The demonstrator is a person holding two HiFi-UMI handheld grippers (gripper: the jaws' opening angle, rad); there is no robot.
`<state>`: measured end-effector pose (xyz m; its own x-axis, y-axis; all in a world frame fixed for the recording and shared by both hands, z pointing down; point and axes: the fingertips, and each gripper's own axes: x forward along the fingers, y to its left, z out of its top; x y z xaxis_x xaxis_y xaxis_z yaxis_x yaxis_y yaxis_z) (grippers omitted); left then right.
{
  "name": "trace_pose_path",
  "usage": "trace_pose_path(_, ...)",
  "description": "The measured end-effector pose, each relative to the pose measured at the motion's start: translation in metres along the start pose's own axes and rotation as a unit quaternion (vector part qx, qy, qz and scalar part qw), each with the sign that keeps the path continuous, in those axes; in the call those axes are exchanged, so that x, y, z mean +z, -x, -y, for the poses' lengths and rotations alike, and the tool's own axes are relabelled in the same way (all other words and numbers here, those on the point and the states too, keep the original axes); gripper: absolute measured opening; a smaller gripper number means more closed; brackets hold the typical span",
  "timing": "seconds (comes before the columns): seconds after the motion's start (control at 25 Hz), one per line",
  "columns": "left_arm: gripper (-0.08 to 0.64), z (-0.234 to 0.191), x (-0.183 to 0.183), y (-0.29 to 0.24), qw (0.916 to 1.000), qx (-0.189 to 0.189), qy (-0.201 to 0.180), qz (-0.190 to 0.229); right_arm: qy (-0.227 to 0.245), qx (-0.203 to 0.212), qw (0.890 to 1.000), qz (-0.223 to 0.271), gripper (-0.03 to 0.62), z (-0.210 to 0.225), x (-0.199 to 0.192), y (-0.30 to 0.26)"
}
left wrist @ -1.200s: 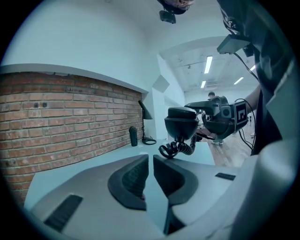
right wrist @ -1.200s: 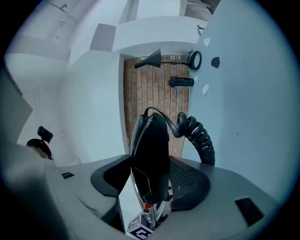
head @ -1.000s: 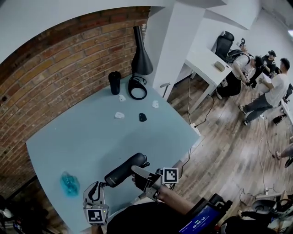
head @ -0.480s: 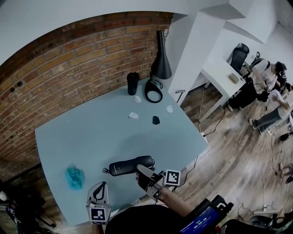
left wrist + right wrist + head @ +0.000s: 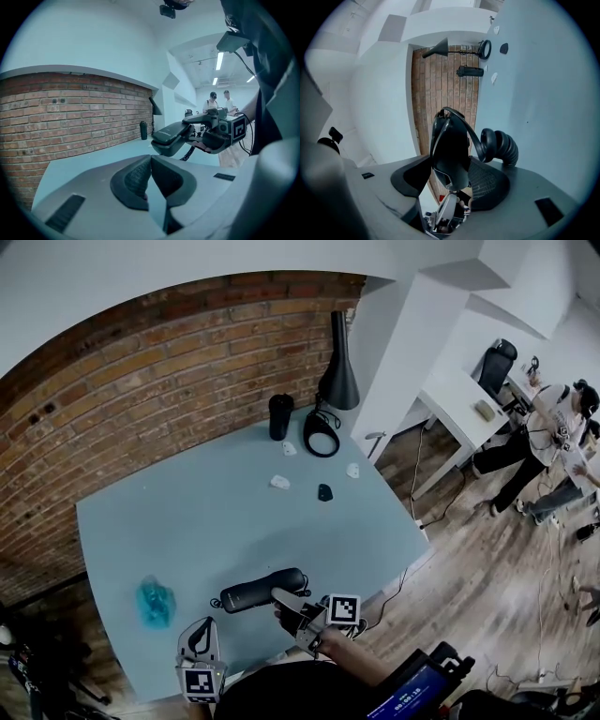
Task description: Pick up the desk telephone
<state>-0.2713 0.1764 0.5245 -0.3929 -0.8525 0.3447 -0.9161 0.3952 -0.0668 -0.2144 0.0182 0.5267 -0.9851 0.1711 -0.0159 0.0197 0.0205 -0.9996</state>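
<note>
Head view: left claw (image 5: pixel 199 636) is seen at lower left, jaws pressed together on nothing. At lower centre, the black telephone handset (image 5: pixel 258 589) is held just over the pale blue desk (image 5: pixel 187 521), pinched at its right end by the right claw (image 5: pixel 286 601). A coiled cord (image 5: pixel 501 145) is attached there.

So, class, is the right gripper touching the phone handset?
Touching. The right gripper view shows the right gripper shut on the phone handset, with a pad pressing on each side of it.
</note>
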Motion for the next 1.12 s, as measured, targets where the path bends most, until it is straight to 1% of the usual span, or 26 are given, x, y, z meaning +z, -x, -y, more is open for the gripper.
trace_pose_path(0.2,0.029,0.002,0.001,-0.004,1.0,-0.002,-0.005,0.008,0.001,-0.005,1.0,-0.004,0.264,0.007,-0.004,0.002)
trace_pose_path(0.44,0.029,0.007,-0.002,-0.003,1.0,-0.007,-0.002,0.005,-0.002,-0.01,1.0,-0.004,0.263,0.008,-0.008,0.004)
trace_pose_path(0.6,0.029,0.008,-0.004,-0.003,1.0,-0.01,-0.001,0.0,0.011,-0.003,1.0,0.002,0.262,0.008,-0.007,0.006)
trace_pose_path(0.72,0.029,0.007,-0.003,-0.003,1.0,-0.009,0.0,0.0,-0.009,0.013,1.0,0.02,0.262,0.006,-0.003,0.007)
trace_pose_path(0.88,0.029,0.007,-0.007,-0.003,0.9999,-0.011,0.0,-0.003,0.01,-0.005,1.0,0.009,0.262,0.008,-0.005,0.007)
trace_pose_path(1.12,0.029,0.008,-0.009,-0.003,0.9999,-0.012,0.005,-0.006,0.0,-0.022,1.0,0.001,0.262,0.014,-0.011,0.007)
